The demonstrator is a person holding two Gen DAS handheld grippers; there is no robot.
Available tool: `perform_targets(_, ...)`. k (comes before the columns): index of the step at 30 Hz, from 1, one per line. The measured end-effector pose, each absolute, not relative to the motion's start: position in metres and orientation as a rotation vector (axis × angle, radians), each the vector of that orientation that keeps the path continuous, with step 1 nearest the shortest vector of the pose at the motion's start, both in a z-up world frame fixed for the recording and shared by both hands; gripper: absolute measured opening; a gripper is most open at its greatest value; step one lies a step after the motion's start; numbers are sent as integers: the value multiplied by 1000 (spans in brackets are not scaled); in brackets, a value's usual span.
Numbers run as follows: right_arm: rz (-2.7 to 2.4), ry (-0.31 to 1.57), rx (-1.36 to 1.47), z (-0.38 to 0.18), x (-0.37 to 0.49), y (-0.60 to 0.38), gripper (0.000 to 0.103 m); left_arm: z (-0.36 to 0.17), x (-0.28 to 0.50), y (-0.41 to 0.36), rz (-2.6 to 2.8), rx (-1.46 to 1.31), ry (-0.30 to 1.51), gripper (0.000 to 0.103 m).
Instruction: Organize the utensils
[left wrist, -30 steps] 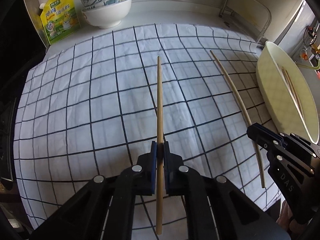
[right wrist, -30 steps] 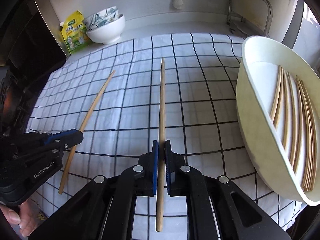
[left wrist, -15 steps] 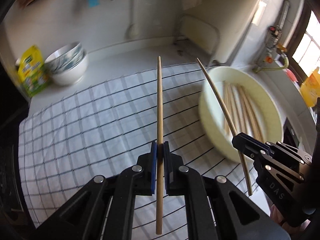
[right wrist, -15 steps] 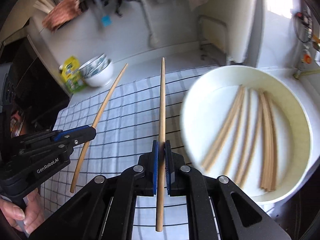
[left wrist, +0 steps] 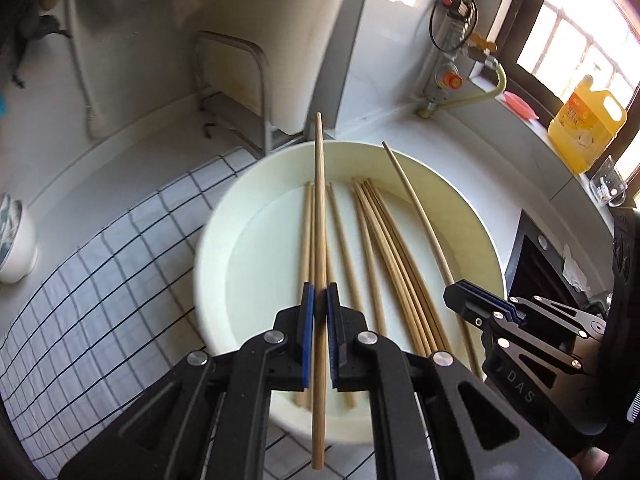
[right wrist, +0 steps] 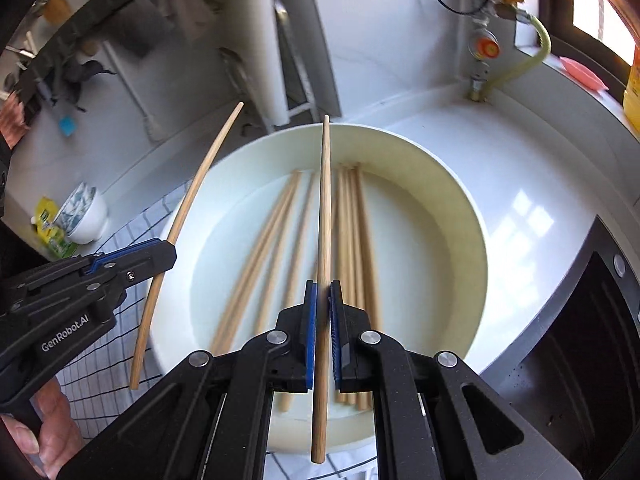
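Note:
My left gripper (left wrist: 319, 300) is shut on a wooden chopstick (left wrist: 319, 208) and holds it above the round cream tray (left wrist: 224, 216). My right gripper (right wrist: 323, 300) is shut on a second wooden chopstick (right wrist: 325, 200), also above the tray (right wrist: 452, 208). Several chopsticks (left wrist: 380, 248) lie side by side on the tray floor. The right gripper (left wrist: 476, 304) with its chopstick (left wrist: 416, 204) shows at the right of the left wrist view. The left gripper (right wrist: 160, 250) with its chopstick (right wrist: 200, 184) shows at the left of the right wrist view.
The tray rests on a checked cloth (left wrist: 88, 280) on a white counter. White bowls (right wrist: 84, 216) and a yellow packet (right wrist: 50, 228) stand at the far left. A metal rack (left wrist: 236, 80), a gas valve (left wrist: 450, 76), a yellow bottle (left wrist: 584, 124) and a black stove edge (right wrist: 580, 320) surround the tray.
Both grippers have lifted off the checked cloth and swung right, each with its chopstick, from beside the tray to above it. Both stay shut.

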State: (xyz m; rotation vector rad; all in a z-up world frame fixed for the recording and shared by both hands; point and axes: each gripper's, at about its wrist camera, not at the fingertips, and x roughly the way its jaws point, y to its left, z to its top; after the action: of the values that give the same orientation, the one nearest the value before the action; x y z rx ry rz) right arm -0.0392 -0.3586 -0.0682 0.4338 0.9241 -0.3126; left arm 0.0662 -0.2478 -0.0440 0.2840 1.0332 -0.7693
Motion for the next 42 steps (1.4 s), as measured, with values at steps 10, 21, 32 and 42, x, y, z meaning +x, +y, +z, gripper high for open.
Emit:
perform_targets(10,-306,978,463,-94,-23,-381,6,-74,78,-275,-739,340,1096,7)
perform_targets(21,-319,951,421,-80,-30,-381,33,-58,84,-258,-647,315,1071,52)
perform_targets(32,-328,927,419,-59,-44,-372,40,-39,75,-243,-616,310,1060,57)
perform_targets(42,-327,907,405,-45,-54,-366,45,-22,64,-232,-606,306,1024,59)
